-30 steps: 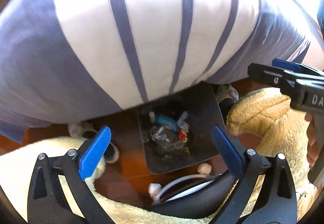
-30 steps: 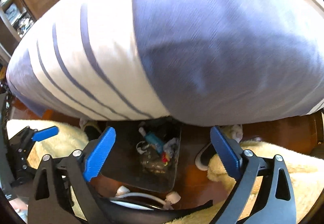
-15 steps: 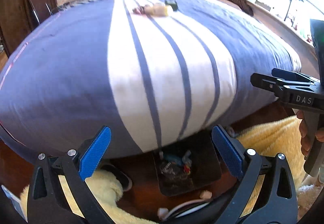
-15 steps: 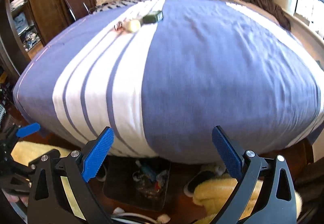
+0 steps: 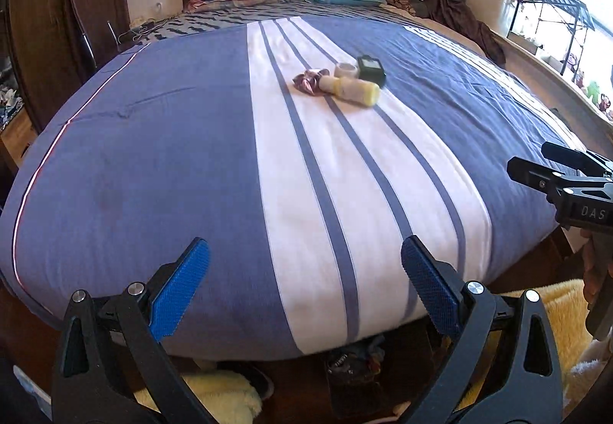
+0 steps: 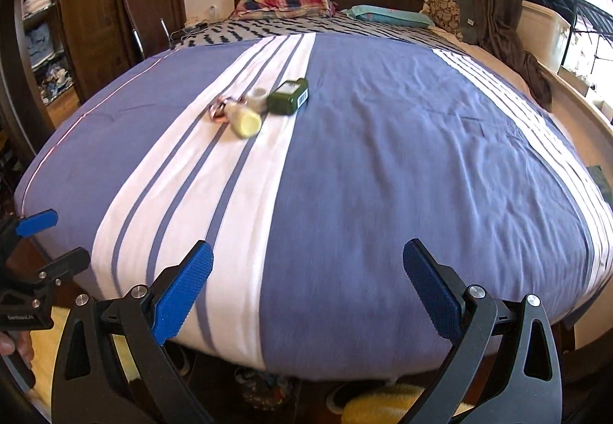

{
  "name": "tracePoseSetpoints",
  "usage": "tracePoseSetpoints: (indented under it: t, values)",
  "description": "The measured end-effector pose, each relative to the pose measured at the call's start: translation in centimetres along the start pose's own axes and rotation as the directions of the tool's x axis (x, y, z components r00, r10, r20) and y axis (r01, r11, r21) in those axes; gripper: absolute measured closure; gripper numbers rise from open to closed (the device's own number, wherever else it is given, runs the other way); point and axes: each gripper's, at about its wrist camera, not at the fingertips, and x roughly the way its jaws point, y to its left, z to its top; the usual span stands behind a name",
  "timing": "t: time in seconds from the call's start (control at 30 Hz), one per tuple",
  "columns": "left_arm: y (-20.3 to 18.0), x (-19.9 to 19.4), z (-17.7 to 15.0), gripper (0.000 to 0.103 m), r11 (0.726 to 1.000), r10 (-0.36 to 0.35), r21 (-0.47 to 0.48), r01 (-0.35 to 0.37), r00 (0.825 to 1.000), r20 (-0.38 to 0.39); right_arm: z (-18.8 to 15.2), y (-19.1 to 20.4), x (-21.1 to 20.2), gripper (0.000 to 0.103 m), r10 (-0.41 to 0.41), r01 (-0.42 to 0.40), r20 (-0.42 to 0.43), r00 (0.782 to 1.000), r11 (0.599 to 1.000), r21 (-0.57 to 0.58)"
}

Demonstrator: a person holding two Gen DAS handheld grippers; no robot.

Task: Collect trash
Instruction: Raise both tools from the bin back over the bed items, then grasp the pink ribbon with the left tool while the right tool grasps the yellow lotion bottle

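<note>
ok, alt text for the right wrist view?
Open right claw faces a blue-and-white striped bed with a small litter cluster mid-bed: pale yellow bottle, dark green bottle, crumpled wrapper. Left claw shows at the left edge.

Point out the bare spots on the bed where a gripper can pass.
The blue cover is bare right of the green bottle, and from the trash cluster down to the foot edge. It is crowded only mid-stripe: pink wrapper, yellow bottle and green bottle sit together.

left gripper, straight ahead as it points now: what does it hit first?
Likely the bedspread: the open left gripper points across the bed's foot, with nothing between. The bottles lie farther up; depth unclear.
</note>
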Motion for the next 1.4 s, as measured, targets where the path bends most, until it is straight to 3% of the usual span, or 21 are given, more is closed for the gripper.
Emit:
tracePoseSetpoints:
  t: [0.4,0.57,0.7,0.93,1.1,1.4]
  values:
    - [0.6,6.0,5.4,0.008,1.0,0.005,0.005,-0.005,0.999,-0.044,5.8,-0.5,6.4,0.003,-0.011,0.011,-0.023,1.0,1.0,-0.006]
    - [0.8,8.2,6.6,0.008,1.0,-0.002,0.007,0.002,0.998,-0.068,8.1,0.8,9.2,0.004,0.064,-0.065,-0.033,0.997,0.998,-0.025]
    - [1.3,9.7,7.3,0.008,1.0,0.002,0.001,-0.002,0.996,-0.087,9.8,2.7,11.8,0.03,0.146,-0.149,-0.066,0.987,0.988,-0.044]
    - [2.2,11.4,8.8,0.008,1.0,0.002,-0.012,-0.003,0.996,-0.095,11.5,6.0,15.8,0.058,0.195,-0.21,-0.14,0.971,0.973,-0.094]
    - [2.4,12.1,9.7,0.008,1.0,0.004,-0.011,-0.005,0.995,-0.095,11.6,6.7,17.0,0.063,0.212,-0.231,-0.157,0.965,0.967,-0.111]
    - [2.4,14.3,12.5,0.008,1.0,-0.011,-0.002,0.011,0.996,-0.083,12.2,4.4,13.8,0.069,0.215,-0.222,-0.072,0.974,0.968,-0.119]
